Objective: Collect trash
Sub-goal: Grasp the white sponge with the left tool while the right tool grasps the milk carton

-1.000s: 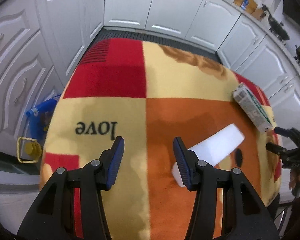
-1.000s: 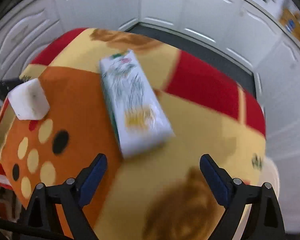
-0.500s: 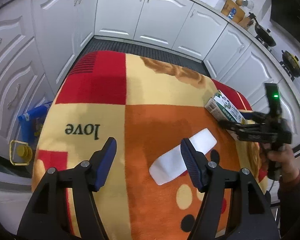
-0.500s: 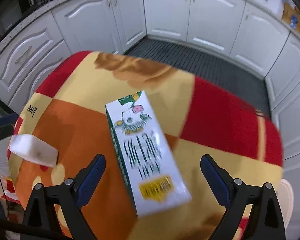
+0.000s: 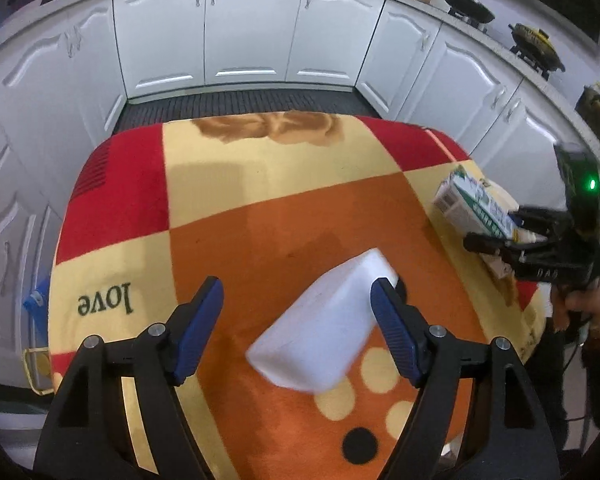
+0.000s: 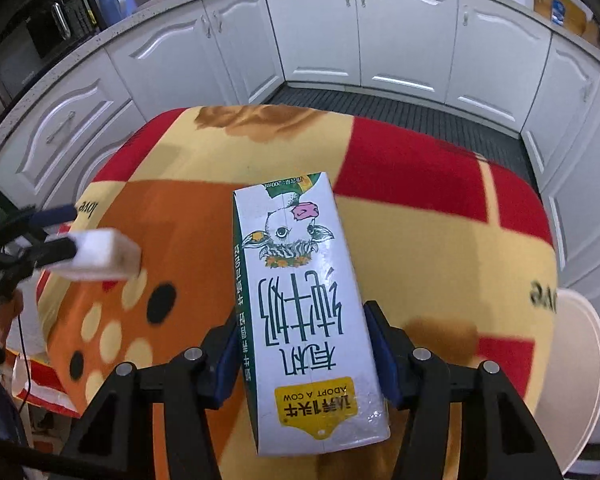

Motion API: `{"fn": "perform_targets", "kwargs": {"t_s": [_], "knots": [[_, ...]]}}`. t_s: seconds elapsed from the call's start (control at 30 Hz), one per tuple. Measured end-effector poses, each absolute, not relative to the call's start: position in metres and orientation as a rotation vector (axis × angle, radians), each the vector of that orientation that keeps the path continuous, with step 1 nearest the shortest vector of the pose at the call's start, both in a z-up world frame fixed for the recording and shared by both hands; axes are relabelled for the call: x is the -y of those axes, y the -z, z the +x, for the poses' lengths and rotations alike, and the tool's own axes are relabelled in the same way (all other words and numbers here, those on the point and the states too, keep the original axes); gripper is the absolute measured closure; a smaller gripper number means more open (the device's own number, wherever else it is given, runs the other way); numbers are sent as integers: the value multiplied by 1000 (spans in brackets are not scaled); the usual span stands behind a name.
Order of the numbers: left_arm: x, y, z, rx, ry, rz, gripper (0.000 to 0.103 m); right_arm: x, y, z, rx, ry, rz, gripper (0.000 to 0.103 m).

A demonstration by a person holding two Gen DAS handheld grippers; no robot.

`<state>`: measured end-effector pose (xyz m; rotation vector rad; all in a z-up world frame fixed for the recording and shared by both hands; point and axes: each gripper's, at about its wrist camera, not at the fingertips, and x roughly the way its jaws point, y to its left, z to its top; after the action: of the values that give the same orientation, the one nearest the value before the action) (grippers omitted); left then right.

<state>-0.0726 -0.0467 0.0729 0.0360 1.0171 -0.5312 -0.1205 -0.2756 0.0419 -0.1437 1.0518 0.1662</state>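
Note:
A white foam block point(image 5: 324, 324) lies on the patterned blanket point(image 5: 260, 200). My left gripper point(image 5: 296, 320) is open around it, the right finger touching its side and the left finger apart from it. The block also shows in the right wrist view point(image 6: 104, 254), with the left gripper's fingers at it. My right gripper point(image 6: 304, 356) is shut on a white milk carton point(image 6: 300, 300) with a cow picture, held above the blanket. The carton point(image 5: 472, 204) and the right gripper point(image 5: 500, 236) also show at the right edge of the left wrist view.
White kitchen cabinets point(image 5: 252, 40) ring the table, with a dark floor mat point(image 5: 240, 104) behind it. A blue and yellow object point(image 5: 34, 328) sits on the floor at the left. A white round chair point(image 6: 580, 380) stands at the table's right edge.
My right gripper has closed on the milk carton and holds it. My left gripper has moved in around the foam block, which was ahead of it before.

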Motion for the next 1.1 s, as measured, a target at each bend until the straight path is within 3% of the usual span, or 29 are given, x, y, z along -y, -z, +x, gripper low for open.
{"fn": "perform_targets", "kwargs": {"t_s": [0.17, 0.43, 0.5, 0.7, 0.8, 1.1], "knots": [[46, -71, -78, -1037, 577, 37, 23, 282, -43, -137, -1045, -170, -101, 49], [74, -39, -80, -1051, 482, 235, 25, 280, -36, -148, -1054, -182, -74, 49], [76, -38, -81, -1043, 455, 239, 48, 281, -37, -153, -1046, -183, -68, 49], [88, -52, -92, -1010, 405, 203, 71, 286, -44, -167, -1014, -156, -60, 49], [106, -57, -101, -997, 393, 198, 77, 291, -47, -172, -996, -140, -49, 49], [172, -63, -115, -995, 478, 157, 77, 322, -63, -194, -943, -80, -19, 49]]}}
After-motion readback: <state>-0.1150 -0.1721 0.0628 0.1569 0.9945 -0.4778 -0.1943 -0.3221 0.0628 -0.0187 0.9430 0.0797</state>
